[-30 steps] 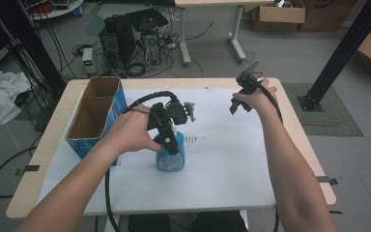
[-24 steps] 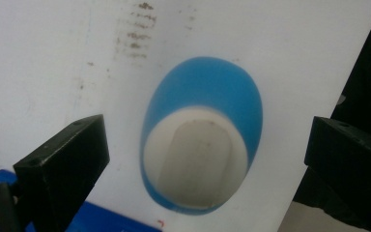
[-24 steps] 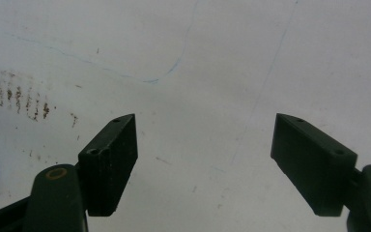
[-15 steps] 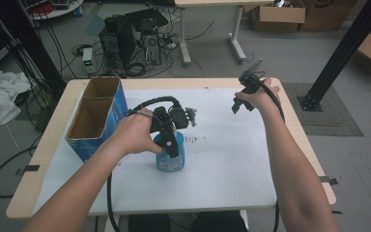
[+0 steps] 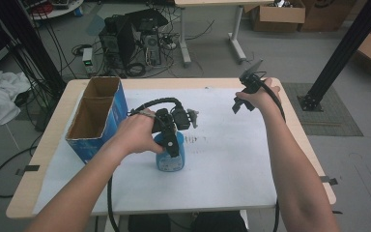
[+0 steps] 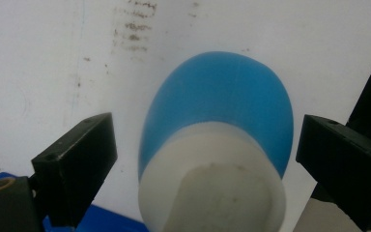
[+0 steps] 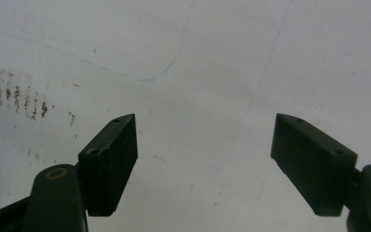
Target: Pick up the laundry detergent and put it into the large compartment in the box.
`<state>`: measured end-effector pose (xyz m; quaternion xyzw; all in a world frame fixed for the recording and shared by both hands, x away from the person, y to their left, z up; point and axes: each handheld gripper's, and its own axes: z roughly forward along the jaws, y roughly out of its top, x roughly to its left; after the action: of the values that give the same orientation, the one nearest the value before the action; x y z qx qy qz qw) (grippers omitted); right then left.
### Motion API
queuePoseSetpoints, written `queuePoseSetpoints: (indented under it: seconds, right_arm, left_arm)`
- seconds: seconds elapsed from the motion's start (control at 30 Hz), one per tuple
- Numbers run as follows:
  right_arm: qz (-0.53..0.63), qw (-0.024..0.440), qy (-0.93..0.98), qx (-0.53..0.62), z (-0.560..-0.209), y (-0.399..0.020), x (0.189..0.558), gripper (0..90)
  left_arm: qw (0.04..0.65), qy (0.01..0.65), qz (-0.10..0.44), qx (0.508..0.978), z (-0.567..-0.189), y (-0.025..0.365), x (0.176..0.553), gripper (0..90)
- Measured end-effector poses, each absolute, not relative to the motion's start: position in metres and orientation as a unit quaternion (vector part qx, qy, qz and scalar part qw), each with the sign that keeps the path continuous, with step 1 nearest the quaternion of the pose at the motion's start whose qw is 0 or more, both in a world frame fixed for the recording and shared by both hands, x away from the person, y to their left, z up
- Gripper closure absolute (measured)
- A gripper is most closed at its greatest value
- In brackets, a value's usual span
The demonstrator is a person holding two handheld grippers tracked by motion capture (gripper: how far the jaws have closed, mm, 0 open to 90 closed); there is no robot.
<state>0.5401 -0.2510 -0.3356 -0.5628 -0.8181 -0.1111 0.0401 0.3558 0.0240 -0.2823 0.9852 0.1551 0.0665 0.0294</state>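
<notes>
Blue plastic bottle [image 6: 217,92] with a round white cap [image 6: 212,179]: smooth, bulbous body, upright on the white sheet [image 5: 232,159] that covers the table, nearer the front edge than the back and left of the middle. It stands between the two black block-shaped jaws of the left gripper [image 6: 205,162], which points down over it. A gap of white sheet shows between the cap and the left jaw; on the other side the jaw lies close to the blue body, and contact there cannot be confirmed. The jaws have just been closing around the bottle, with no firm grip on it evident yet. In the high view the left gripper [image 5: 171,140] sits on top of the bottle [image 5: 170,162], the left hand [image 5: 137,135] wrapped round its body and a black cable looping above.

Right gripper [image 7: 205,162]: matte black jaws spread wide, nothing between them, over bare white sheet marked with faint brown smudges [image 7: 21,99] and a thin blue pen line. It is held in the right hand [image 5: 256,94] near the back right corner.

Tall blue cardboard box [image 5: 96,121], open-topped with brown inner walls, stands at the left edge of the light wooden table [image 5: 314,159].
</notes>
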Motion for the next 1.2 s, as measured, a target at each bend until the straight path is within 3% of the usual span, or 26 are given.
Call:
queuePoseSetpoints:
  seconds: [0.63, 1.2]
  right_arm:
    - [-0.117, 0.044, -0.817, -0.563, -0.3346, -0.2509, 0.5396, 25.1]
    - [-0.120, 0.044, -0.816, -0.564, -0.3340, -0.2537, 0.5393, 25.1]
  left_arm:
    - [0.019, 0.152, 0.064, 0.986, -0.2866, 0.0222, 0.3580, 21.7]
    - [0.016, 0.154, 0.054, 0.987, -0.2865, 0.0225, 0.3605, 27.5]
